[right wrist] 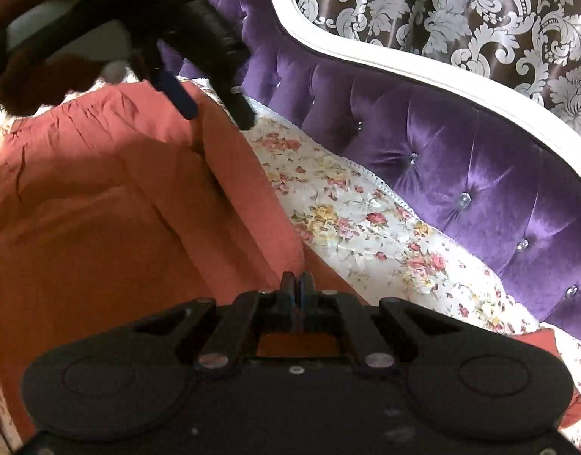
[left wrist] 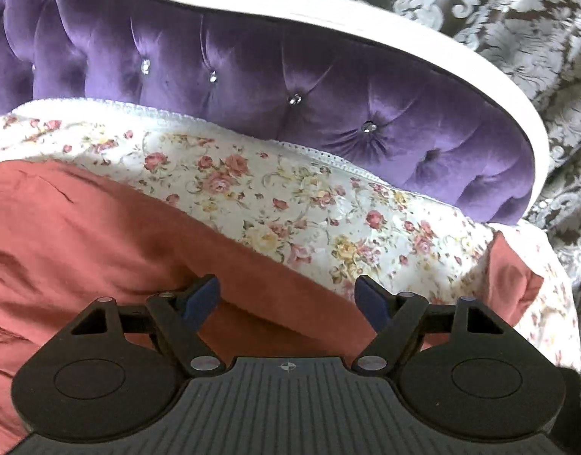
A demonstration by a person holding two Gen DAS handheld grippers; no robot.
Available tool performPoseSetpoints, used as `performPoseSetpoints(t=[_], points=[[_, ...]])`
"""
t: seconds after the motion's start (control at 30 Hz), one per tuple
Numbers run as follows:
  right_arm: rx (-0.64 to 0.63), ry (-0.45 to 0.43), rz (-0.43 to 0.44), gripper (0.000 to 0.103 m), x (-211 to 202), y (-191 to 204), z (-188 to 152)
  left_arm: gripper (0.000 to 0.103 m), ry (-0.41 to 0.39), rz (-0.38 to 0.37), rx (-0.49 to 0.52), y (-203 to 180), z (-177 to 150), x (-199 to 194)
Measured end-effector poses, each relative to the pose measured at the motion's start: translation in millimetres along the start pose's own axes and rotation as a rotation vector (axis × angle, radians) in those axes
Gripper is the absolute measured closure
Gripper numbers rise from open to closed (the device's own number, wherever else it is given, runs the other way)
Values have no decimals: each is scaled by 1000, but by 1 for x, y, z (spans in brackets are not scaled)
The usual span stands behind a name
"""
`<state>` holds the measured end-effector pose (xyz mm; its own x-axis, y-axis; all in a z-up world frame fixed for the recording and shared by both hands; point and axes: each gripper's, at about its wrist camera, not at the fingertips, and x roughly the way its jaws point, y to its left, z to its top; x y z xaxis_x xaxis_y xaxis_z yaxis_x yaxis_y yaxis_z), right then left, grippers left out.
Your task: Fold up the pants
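1. Left wrist view: the left gripper (left wrist: pixel 289 290) sits at the bottom centre with its blue-padded fingers (left wrist: pixel 201 297) wide apart and nothing between them. The pants (left wrist: pixel 100 235), rust-red, fill the lower left and run under the gripper. A floral sheet (left wrist: pixel 290 197) crosses the middle, and a purple headboard (left wrist: pixel 252 76) arcs across the top, with a patterned curtain (left wrist: pixel 499 19) at the upper right.

2. Right wrist view: the right gripper (right wrist: pixel 298 295) at bottom centre has its fingers pressed together; the pants (right wrist: pixel 119 208) lie right at their tips, but I cannot tell whether cloth is caught. The pants cover the left half. In the upper left, the left gripper (right wrist: pixel 218 115) hovers spread over the pants' far edge.
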<state>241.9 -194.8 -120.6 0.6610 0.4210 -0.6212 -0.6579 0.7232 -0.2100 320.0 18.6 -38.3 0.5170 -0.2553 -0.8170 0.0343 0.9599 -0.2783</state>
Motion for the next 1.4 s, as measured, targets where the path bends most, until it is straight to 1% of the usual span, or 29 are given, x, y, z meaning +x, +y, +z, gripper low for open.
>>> performPoseSetpoints(t=[0.17, 0.23, 0.3, 0.33, 0.37, 0.4, 0.43, 0.5, 0.57, 0.67, 0.77, 0.87, 0.9, 1.0, 1.07, 1.1, 1.13, 1.2, 1.23, 1.3, 1.37, 1.4], points=[[16, -17, -3, 99, -3, -1, -1, 26, 30, 27, -16, 2, 10, 12], [15, -20, -1, 99, -3, -1, -1, 26, 61, 42, -15, 1, 13, 23], [7, -20, -4, 99, -2, 1, -2, 27, 112, 73, -12, 0, 13, 39], [6, -19, -5, 99, -2, 3, -3, 37, 137, 79, -14, 1, 12, 46], [3, -19, -10, 99, -2, 4, -4, 56, 146, 94, -24, 2, 10, 51], [-1, -22, -18, 99, -2, 5, -4, 91, 139, 107, -35, 2, 9, 50], [-2, -28, -29, 99, -4, 6, -5, 90, 133, 108, -49, 2, 7, 44], [7, -49, -54, 99, -11, 7, -4, 90, 48, 99, -52, -2, 1, 18], [21, -81, -65, 99, -25, 9, -2, 90, -32, 89, -27, -6, -15, -18], [17, -128, -86, 99, -53, 22, -5, 90, -132, 80, 28, -13, -51, -68], [9, -146, -93, 99, -80, 45, -15, 90, -183, 76, 56, -11, -99, -104], [24, -122, -75, 98, -97, 70, -33, 90, -185, 68, 42, -4, -146, -119], [35, -102, -68, 98, -100, 79, -40, 90, -164, 71, 38, -1, -161, -118], [64, -31, -58, 97, -98, 93, -56, 90, -92, 49, -6, 11, -188, -106], [113, 5, -42, 94, -97, 94, -62, 90, -49, 49, -24, 18, -197, -91], [149, 9, -37, 93, -99, 92, -63, 90, -35, 54, -26, 20, -200, -86], [188, -6, -35, 90, -104, 87, -62, 90, -20, 57, -24, 22, -201, -80], [286, -49, -53, 69, -116, 73, -56, 90, -27, 51, -20, 25, -207, -77], [331, -65, -77, 66, -119, 64, -52, 90, -29, 49, -17, 25, -206, -78], [414, -76, -168, 63, -117, 39, -43, 90, -27, 47, -11, 25, -202, -78], [450, -67, -278, 62, -105, 19, -34, 90, -27, 47, -4, 26, -203, -78], [464, -43, -338, 61, -92, 6, -29, 90, -28, 49, 0, 26, -206, -77]])
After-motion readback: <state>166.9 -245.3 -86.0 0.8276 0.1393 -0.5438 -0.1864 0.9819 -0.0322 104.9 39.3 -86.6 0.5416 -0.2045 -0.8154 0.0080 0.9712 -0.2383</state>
